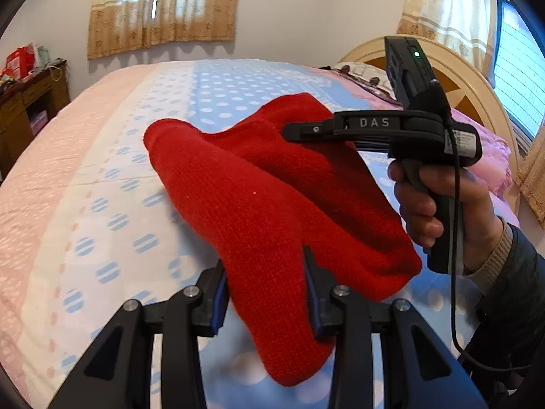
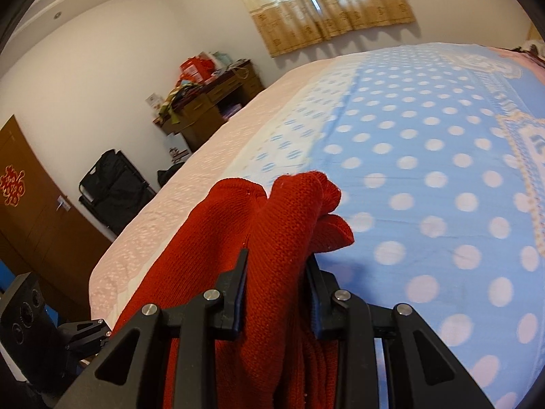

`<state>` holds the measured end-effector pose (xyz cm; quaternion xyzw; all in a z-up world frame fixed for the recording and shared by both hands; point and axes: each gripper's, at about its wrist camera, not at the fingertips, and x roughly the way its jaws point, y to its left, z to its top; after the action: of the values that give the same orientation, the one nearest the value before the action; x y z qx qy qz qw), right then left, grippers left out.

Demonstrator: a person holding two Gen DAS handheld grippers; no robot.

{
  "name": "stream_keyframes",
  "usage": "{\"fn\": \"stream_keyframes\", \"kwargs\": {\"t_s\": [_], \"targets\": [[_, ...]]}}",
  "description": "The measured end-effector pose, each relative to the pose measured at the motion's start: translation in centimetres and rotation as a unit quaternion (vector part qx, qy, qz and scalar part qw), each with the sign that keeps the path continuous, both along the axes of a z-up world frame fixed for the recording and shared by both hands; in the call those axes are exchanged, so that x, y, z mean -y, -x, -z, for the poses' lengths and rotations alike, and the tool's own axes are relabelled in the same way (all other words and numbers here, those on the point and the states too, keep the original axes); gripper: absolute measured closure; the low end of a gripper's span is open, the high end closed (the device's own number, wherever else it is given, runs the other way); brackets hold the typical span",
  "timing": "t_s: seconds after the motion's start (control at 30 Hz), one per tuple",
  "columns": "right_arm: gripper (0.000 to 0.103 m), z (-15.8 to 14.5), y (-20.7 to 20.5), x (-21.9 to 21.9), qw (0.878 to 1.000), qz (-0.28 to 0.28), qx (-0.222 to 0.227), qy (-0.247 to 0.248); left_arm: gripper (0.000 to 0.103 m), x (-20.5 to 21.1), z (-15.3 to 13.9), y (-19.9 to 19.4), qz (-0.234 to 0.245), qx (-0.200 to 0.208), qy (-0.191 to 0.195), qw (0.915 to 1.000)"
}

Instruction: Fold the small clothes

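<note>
Left wrist view
Red knit: a small red knitted garment (image 1: pixel 272 211), held up off the blue bedspread with white polka dots (image 1: pixel 211 81), sagging between two grips.
Near grip: the left gripper (image 1: pixel 265 293), black with blue pads, pinches a bunched fold of the knit at the near edge; likely a corner hold for carrying one edge over.
Far grip: the right gripper (image 1: pixel 306 129), black, held in the person's right hand (image 1: pixel 439 204) on a pistol handle, reaches in from the right with its tip on the far part of the garment; whether it pinches cannot be told here.
Writing: "DAS" in white letters on the right gripper's side; a small label behind it, unreadable.
Lamp: a green light glows on the black unit above the handle.

Right wrist view
Red knit: the same garment (image 2: pixel 272 255) gathered thickly between the right gripper (image 2: pixel 276 289) fingers, pinched fast, its loose end flopping just beyond the tips above the bedspread (image 2: pixel 425 170).
Purpose: judged a two-point lift, keeping the cloth taut enough to fold.
Writing: a red ornamental knot emblem on the brown wooden door (image 2: pixel 27 211) at far left; no words legible.
</note>
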<state>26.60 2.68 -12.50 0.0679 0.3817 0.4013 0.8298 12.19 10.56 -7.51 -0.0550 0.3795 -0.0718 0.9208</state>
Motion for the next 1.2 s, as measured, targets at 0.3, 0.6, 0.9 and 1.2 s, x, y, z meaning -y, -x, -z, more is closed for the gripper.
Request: {"fn": "stream_keyframes", "kwargs": {"t_s": [0.3, 0.6, 0.9, 1.2], "targets": [[0.073, -0.4, 1.3, -5.2, 0.999, -0.038, 0.005, 0.004, 0.065, -2.7, 0.5, 2.1, -0.037, 0.004, -0.006, 0.9993], [0.073, 0.9, 2.4, -9.6, 0.997, -0.071, -0.004, 0.015, 0.065, -4.6, 1.4, 3.4, -0.066, -0.001, -0.004, 0.9978], [0.074, 2.2, 3.3, -13.0, 0.995, -0.098, -0.016, 0.022, 0.065, -5.9, 2.1, 4.3, -0.087, -0.011, -0.005, 0.9961], [0.074, 3.0, 3.3, -15.0, 0.994, -0.101, -0.023, 0.025, 0.065, -6.5, 2.9, 4.1, -0.101, -0.018, 0.000, 0.9947]]}}
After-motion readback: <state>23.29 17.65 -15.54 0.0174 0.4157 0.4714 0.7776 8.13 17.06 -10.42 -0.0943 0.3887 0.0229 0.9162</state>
